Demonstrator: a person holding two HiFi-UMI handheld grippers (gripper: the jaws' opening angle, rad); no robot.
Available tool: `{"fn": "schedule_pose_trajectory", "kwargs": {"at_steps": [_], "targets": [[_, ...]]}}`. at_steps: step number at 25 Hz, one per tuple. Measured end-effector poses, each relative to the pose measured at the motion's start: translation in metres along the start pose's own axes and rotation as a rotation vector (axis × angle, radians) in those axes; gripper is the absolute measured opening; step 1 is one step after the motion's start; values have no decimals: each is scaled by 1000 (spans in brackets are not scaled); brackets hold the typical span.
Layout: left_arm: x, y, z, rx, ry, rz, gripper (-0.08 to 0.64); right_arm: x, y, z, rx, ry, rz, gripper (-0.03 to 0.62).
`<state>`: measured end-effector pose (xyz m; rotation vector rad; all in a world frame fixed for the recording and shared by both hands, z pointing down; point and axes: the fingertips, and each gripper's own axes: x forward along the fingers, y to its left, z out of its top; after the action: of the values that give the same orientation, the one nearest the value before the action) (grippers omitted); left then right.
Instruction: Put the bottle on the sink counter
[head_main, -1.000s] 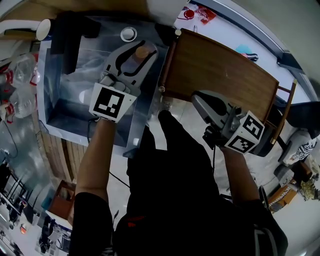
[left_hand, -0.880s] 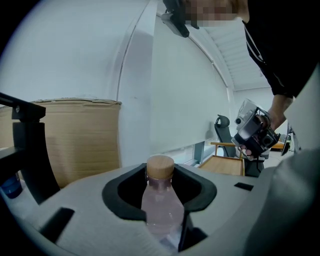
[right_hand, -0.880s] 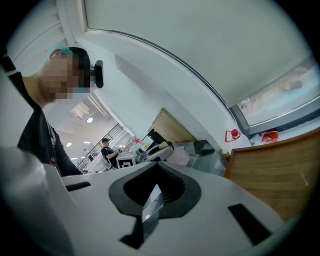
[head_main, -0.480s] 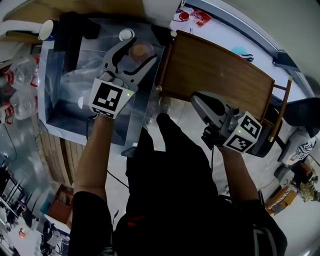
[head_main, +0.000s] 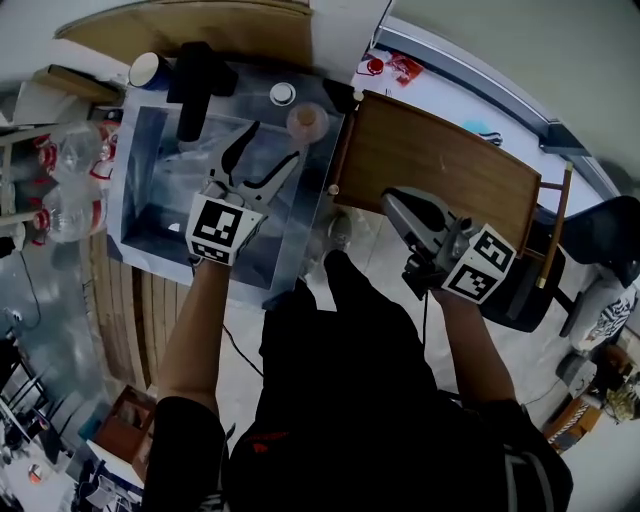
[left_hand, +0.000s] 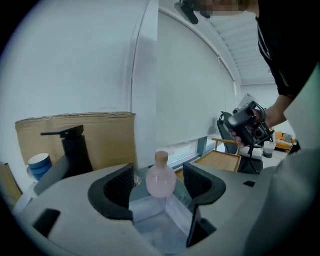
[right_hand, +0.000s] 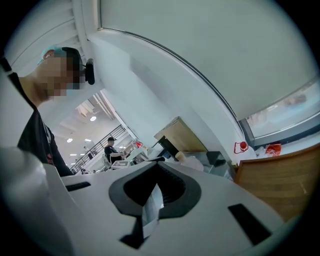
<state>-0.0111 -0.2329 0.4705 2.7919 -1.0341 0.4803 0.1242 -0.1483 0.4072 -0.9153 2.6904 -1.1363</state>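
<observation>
A round pinkish bottle with a cork-coloured top stands upright on the steel counter at the sink's far right corner. In the left gripper view the bottle stands beyond the tips, free of both pads. My left gripper hangs over the sink basin, and its jaws are opening wide with nothing between them. My right gripper is held over the near edge of the wooden table, jaws together; the right gripper view shows the right gripper closed.
A black faucet and a blue-and-white cup stand at the sink's back edge, with a small white round piece near the bottle. Clear plastic bottles lie left of the sink. A black chair stands at the right.
My left gripper's jaws have spread apart and drawn back from the bottle, which stays standing on the counter. The right gripper has hardly moved.
</observation>
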Motion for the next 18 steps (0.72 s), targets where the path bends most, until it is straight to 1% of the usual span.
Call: {"fn": "schedule_pose_trajectory", "kwargs": {"at_steps": [2,4,6,8,10,13,15,18], "targets": [[-23,-4,-17,-25,40,11,298,3,10,0,-5,-1,4,5],[-47,-9,-32,-56,68,22,276,7,19,-1,-9,-2,8,5],[-72,-16,-43,-77,85,27,230,11,29,-4,-16,-1,11,5],[-94,-21,-47,-106,82,28,188,16,38,-9,-26,8,13,5],[-114,-26,-43,-130,61,27,146,22,47,-14,-36,17,12,5],[-139,-32,-28,-136,29,20,84,30,65,-18,-63,27,10,5],[-154,-37,-18,-131,14,16,66,35,80,-20,-94,37,14,5],[-173,-42,-4,-102,-7,4,46,41,101,-22,-144,50,23,5]]}}
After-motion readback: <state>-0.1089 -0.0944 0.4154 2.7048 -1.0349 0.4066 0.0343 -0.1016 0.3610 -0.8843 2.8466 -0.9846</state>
